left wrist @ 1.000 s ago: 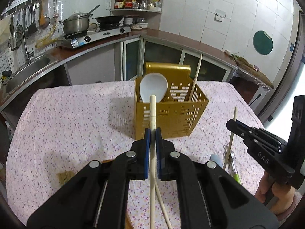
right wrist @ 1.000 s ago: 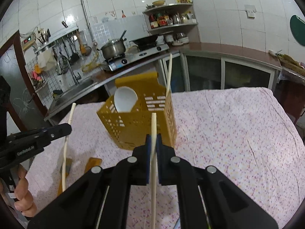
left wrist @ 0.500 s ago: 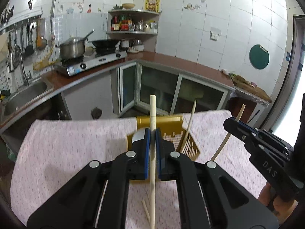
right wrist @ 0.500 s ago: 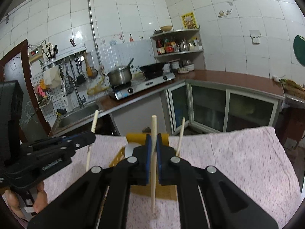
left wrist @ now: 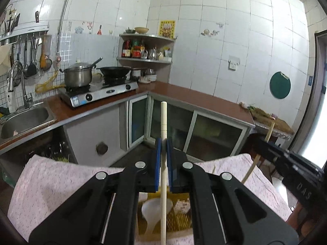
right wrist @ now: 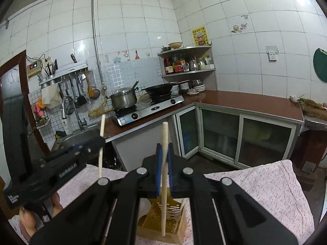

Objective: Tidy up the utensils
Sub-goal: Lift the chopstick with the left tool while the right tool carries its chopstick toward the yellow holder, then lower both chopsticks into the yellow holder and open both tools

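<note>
Pale round chopstick (left wrist: pixel 163 175) pinched in left tongs (left wrist: pixel 162 143), another (right wrist: pixel 164 175) in right tongs (right wrist: pixel 164 149).

The utensil holder (left wrist: pixel 179 214) stands on the desk (left wrist: pixel 51 181), below and just ahead of both grippers, with a spoon (left wrist: pixel 153 212) in its left part. The left gripper (left wrist: pixel 162 143) pinches one chopstick (left wrist: pixel 163 122) upright above the holder; the right gripper (right wrist: pixel 164 150) pinches another chopstick (right wrist: pixel 164 134) beside it, to its right. Behind the desk runs a counter (left wrist: pixel 194 96), with a stove (left wrist: pixel 98 94) and pot (left wrist: pixel 77 77) on it, a sink (left wrist: pixel 22 120) left of the stove, and a corner shelf (left wrist: pixel 146 59) above.
</note>
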Action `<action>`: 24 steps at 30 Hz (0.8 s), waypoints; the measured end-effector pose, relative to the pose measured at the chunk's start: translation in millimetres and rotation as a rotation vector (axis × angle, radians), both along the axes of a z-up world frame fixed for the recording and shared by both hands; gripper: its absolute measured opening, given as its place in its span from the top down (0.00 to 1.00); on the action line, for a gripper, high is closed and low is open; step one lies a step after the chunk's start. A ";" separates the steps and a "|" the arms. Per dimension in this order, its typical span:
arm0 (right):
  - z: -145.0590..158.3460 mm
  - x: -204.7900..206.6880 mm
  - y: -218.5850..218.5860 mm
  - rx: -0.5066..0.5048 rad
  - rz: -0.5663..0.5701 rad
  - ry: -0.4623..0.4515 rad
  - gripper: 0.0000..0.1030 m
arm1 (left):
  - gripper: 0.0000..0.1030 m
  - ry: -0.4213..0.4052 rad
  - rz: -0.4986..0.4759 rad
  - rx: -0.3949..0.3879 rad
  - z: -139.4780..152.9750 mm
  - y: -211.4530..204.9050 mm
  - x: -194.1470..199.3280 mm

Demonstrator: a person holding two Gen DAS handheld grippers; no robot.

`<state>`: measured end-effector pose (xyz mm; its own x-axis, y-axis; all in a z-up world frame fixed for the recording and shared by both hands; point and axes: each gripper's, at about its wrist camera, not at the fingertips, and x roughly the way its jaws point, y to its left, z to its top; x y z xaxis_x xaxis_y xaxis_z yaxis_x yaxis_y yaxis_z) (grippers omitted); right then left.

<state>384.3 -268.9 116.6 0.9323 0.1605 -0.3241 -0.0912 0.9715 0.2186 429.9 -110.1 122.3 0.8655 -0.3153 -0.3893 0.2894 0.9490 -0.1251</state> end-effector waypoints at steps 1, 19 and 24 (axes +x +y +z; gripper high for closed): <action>-1.1 1.5 -0.2 -0.004 -0.001 -0.001 0.94 | 0.96 -0.008 0.001 0.001 0.0 -1.7 1.7; -35.4 29.6 12.8 -0.064 -0.004 0.029 0.94 | 0.96 -0.062 0.024 0.006 -41.5 -9.6 30.0; -60.2 32.7 19.3 -0.097 -0.019 0.048 0.94 | 0.96 -0.075 0.056 0.070 -62.9 -12.9 28.1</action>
<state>417.0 -249.6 56.3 0.9179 0.1086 -0.3817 -0.0643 0.9898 0.1272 458.0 -123.0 59.4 0.9085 -0.2398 -0.3423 0.2414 0.9697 -0.0383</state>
